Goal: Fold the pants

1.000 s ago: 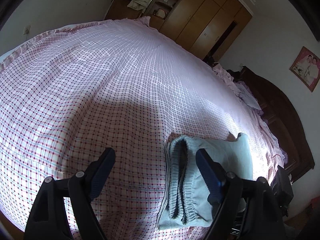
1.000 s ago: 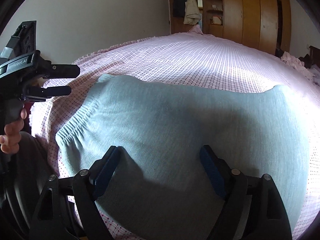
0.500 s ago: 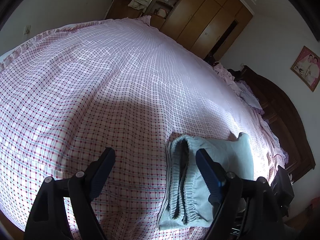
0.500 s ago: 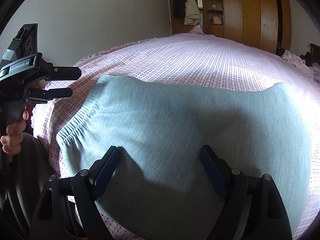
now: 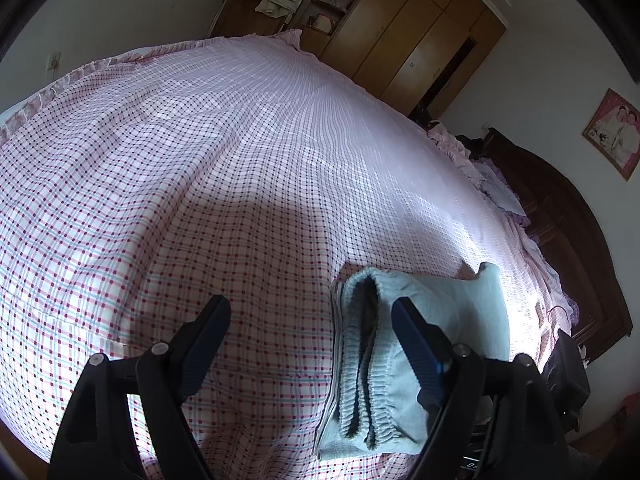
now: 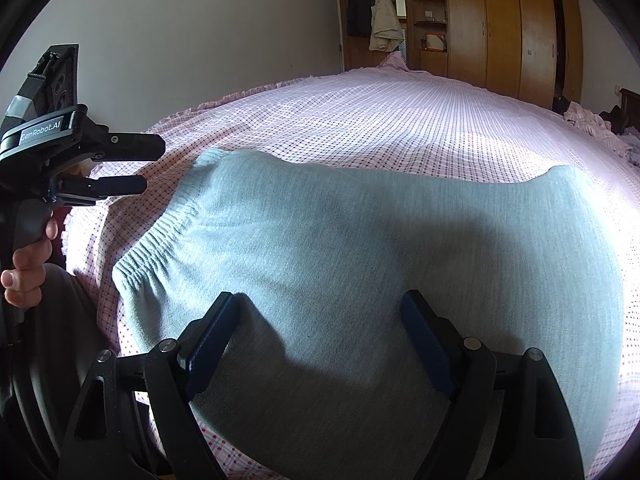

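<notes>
Grey-blue knit pants [image 6: 360, 264] lie folded into a thick pad on the bed [image 5: 200, 160], near the edge closest to me. From my right wrist camera I see the pad spread wide across the pink checked sheet [image 6: 400, 120], its gathered waistband [image 6: 156, 236] toward the left side of that view. My right gripper [image 6: 320, 332] hangs over the near part of the pad with its jaws spread wide; the blue pads [image 6: 212, 340] sit above the cloth and pinch nothing, though I cannot tell whether the tips brush the fabric.

From my left wrist camera I see the same pants [image 5: 400, 360] end-on, the layers of the elastic waistband stacked side by side. My left gripper [image 5: 310, 332] is also spread wide and holds nothing. Its one finger [image 5: 416, 344] stands in front of the stacked cloth, the other over bare sheet beside it. In the right view that left gripper [image 6: 120, 164] shows at the far left, level with the waistband end and apart from it, with my hand [image 6: 28, 256] wrapped round its handle.

A wooden wardrobe [image 6: 500, 28] fills the far wall, with a pale coat [image 6: 382, 12] hanging beside it. A dark headboard [image 5: 568, 240] runs along the right of the bed in the left view, and a framed picture [image 5: 614, 134] hangs on the wall above it.
</notes>
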